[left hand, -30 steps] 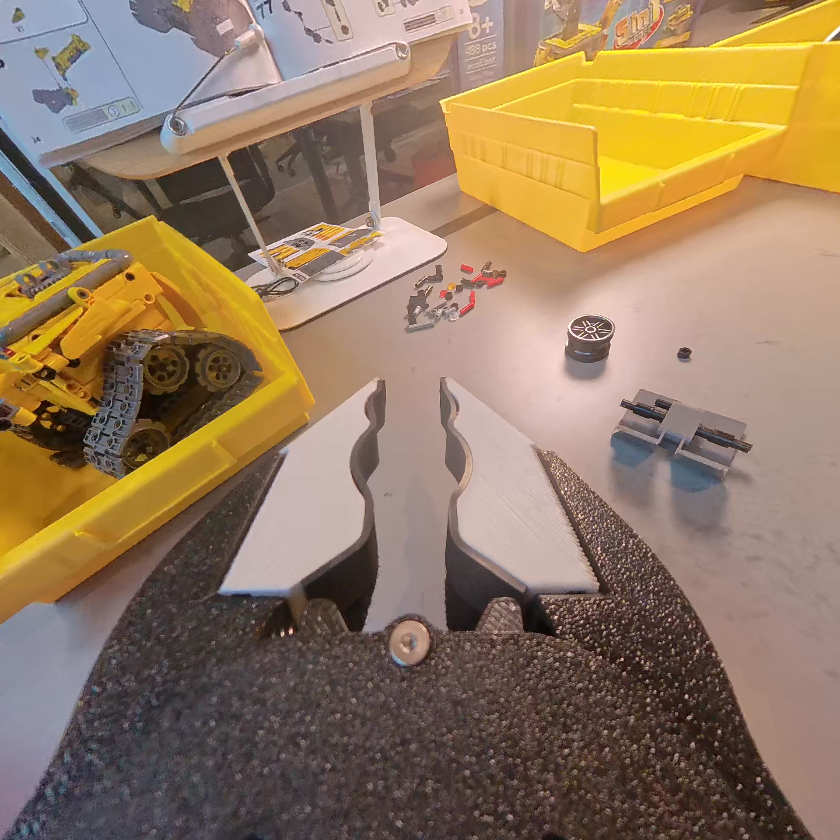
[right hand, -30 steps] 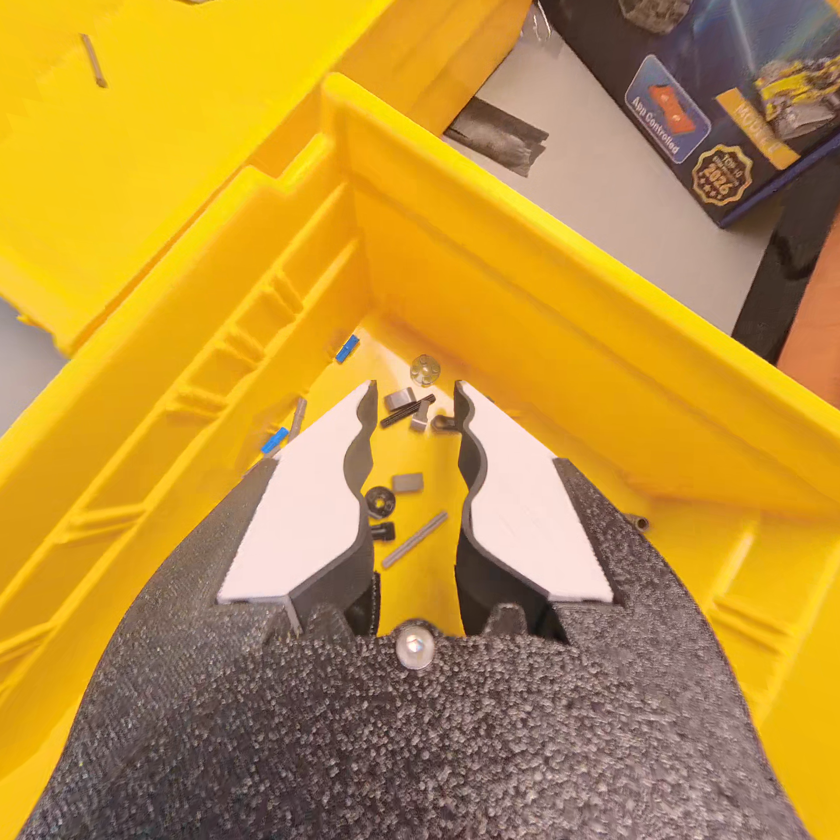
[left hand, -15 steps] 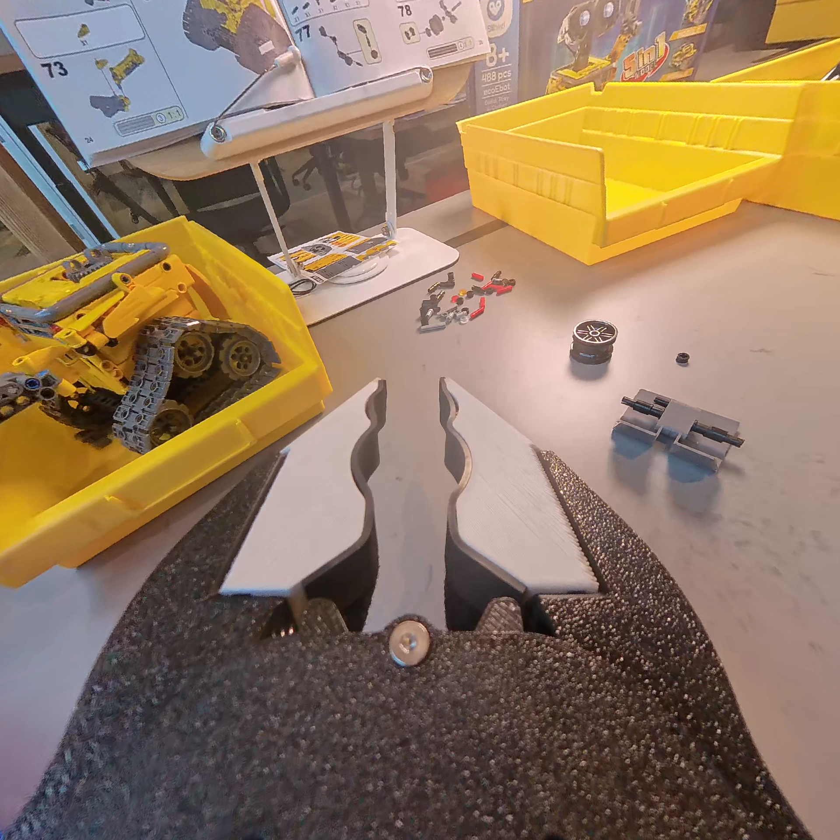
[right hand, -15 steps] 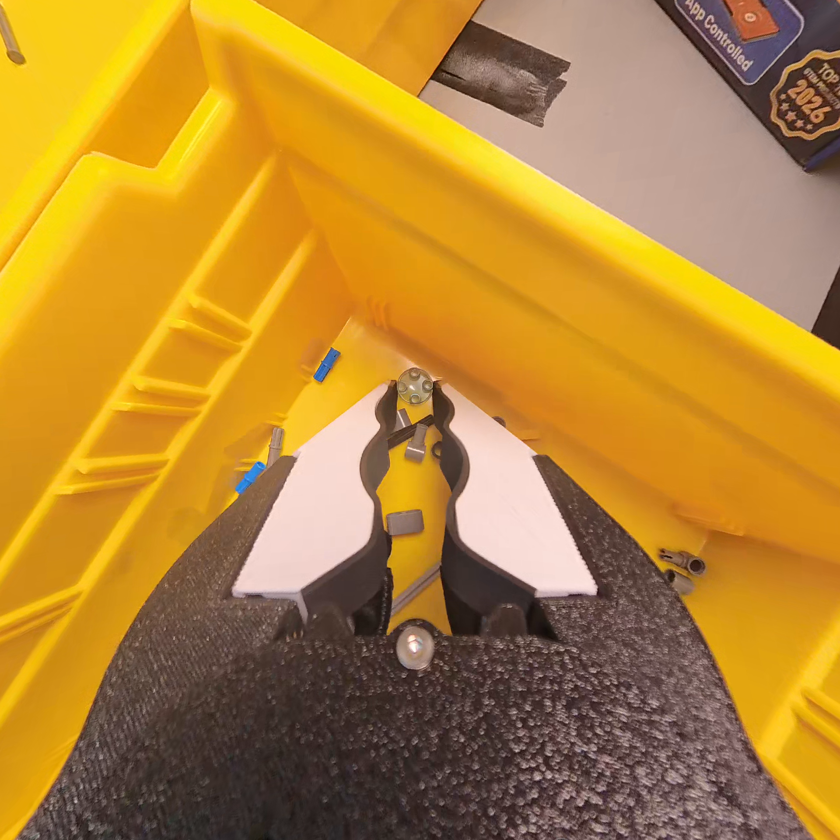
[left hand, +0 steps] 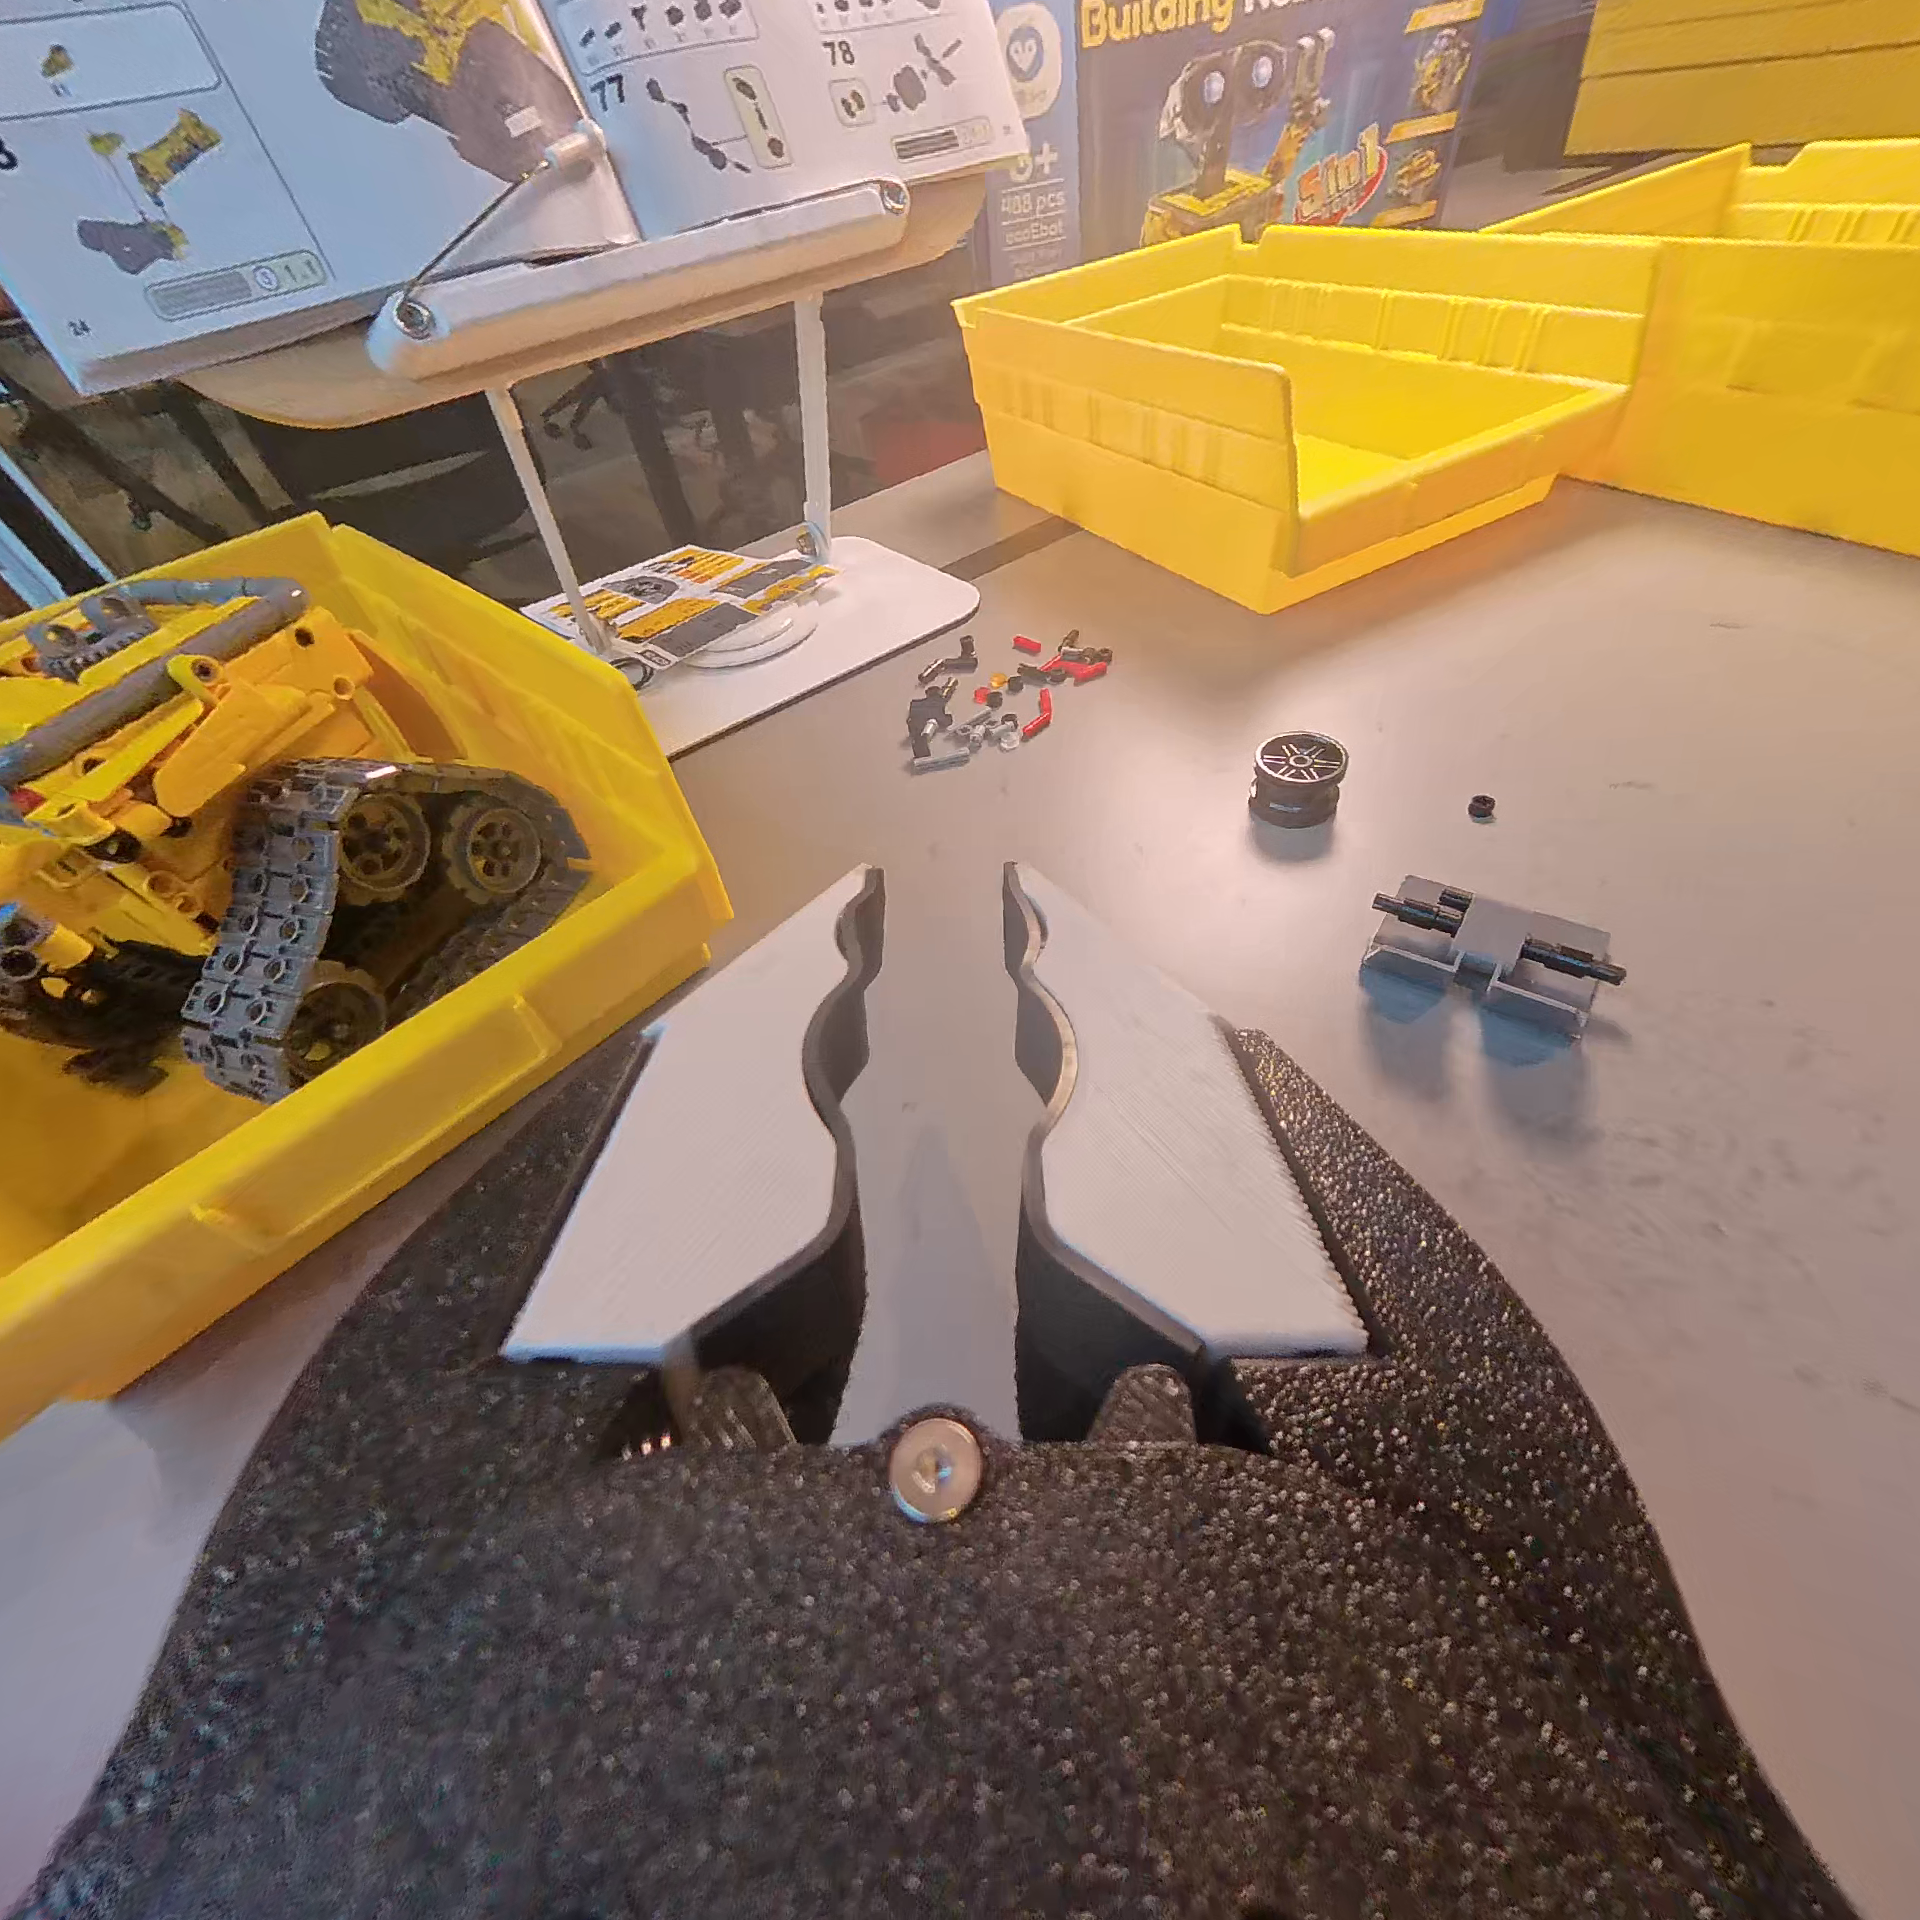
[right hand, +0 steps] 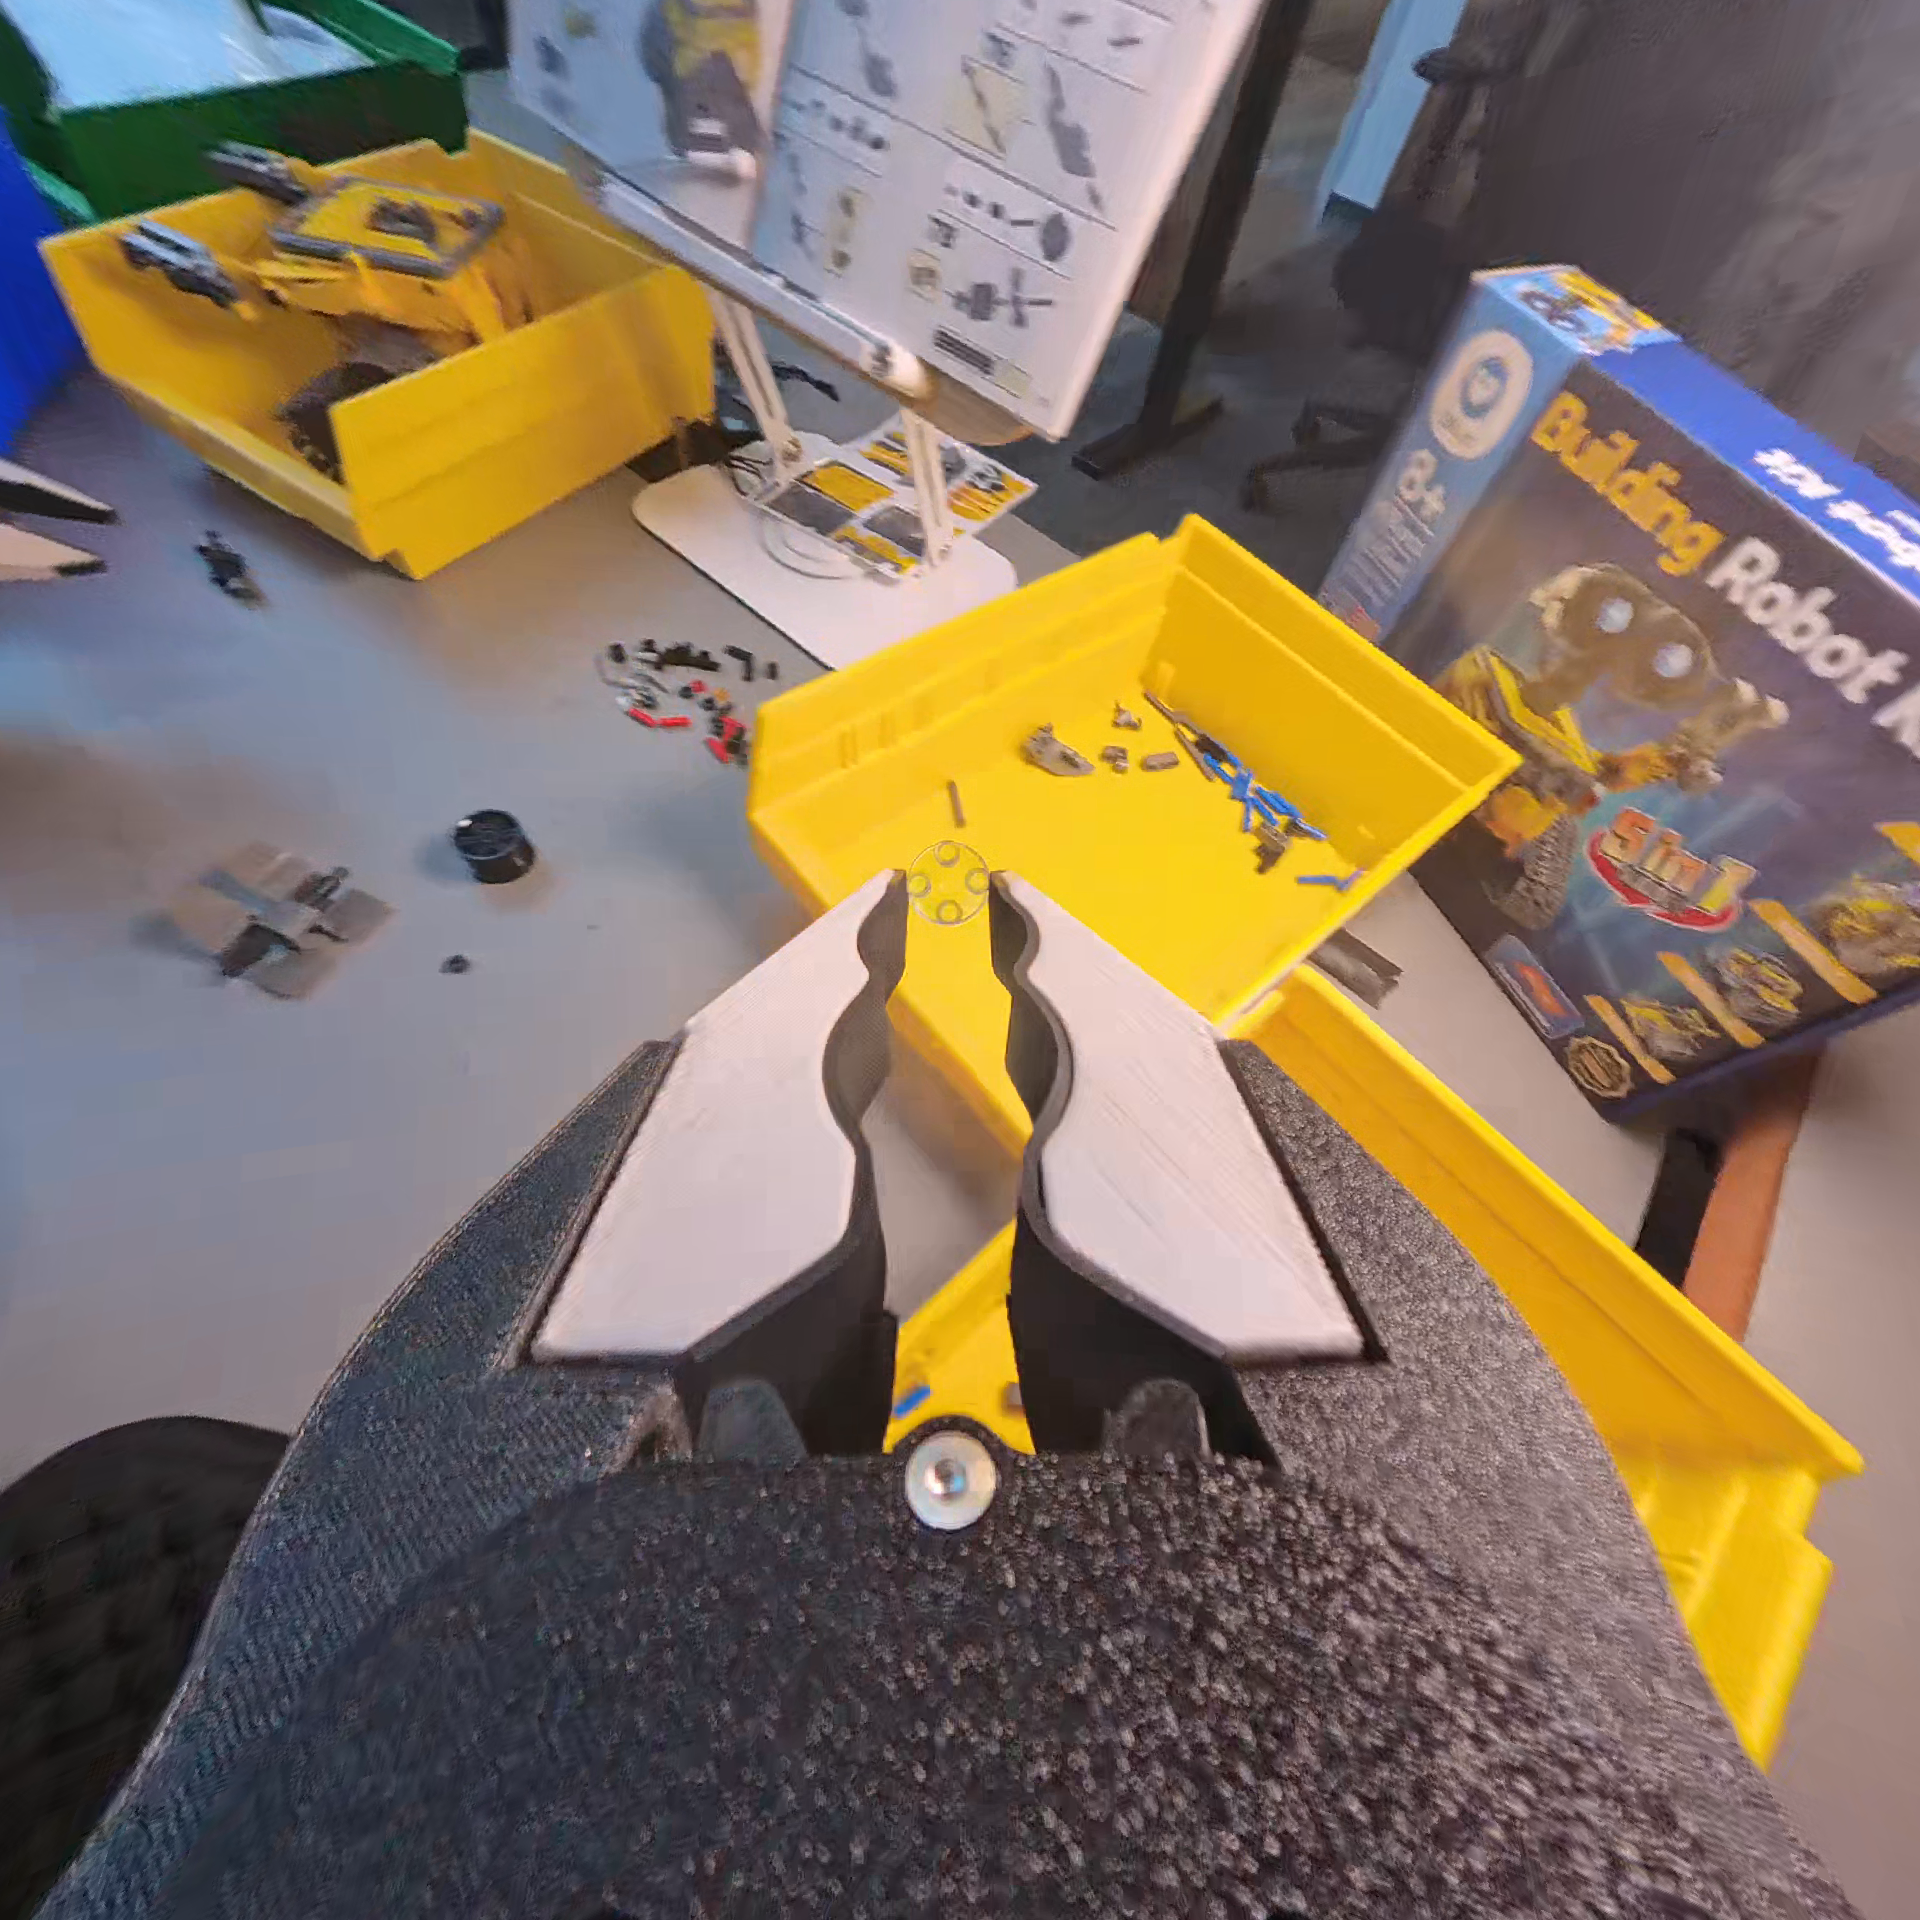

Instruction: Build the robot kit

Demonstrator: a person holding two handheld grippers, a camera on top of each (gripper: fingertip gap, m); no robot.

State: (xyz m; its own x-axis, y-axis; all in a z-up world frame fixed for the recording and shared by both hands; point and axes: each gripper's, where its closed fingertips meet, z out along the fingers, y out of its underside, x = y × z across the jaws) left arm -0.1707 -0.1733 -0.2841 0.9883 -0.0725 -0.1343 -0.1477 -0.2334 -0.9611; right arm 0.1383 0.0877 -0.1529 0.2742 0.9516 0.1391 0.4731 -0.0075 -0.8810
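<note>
Right tool (right hand: 943,896) pinches clear disc (right hand: 945,883) above parts-strewn bin (right hand: 1039,665) — left tool (left hand: 943,894) spread

Left gripper (left hand: 943,894) above a grey table (left hand: 1714,1195), fingers parted with only bare tabletop between them. To its left, a yellow bin (left hand: 343,1164) holding a yellow tracked model (left hand: 260,862) with grey treads. Ahead, a white stand (left hand: 810,644) carrying an open instruction booklet (left hand: 436,114), a leaflet (left hand: 686,603) on its base. Just right of the base, a scatter of small parts (left hand: 997,696), black, red and grey. Farther right, a black wheel (left hand: 1299,779) with a small black ring (left hand: 1483,806) near it, and nearer the gripper, a grey axle assembly (left hand: 1491,951) with black pins. Behind, an open-fronted yellow tray (left hand: 1143,416), more yellow bins (left hand: 1787,364) and a blue kit box (left hand: 1226,125).
</note>
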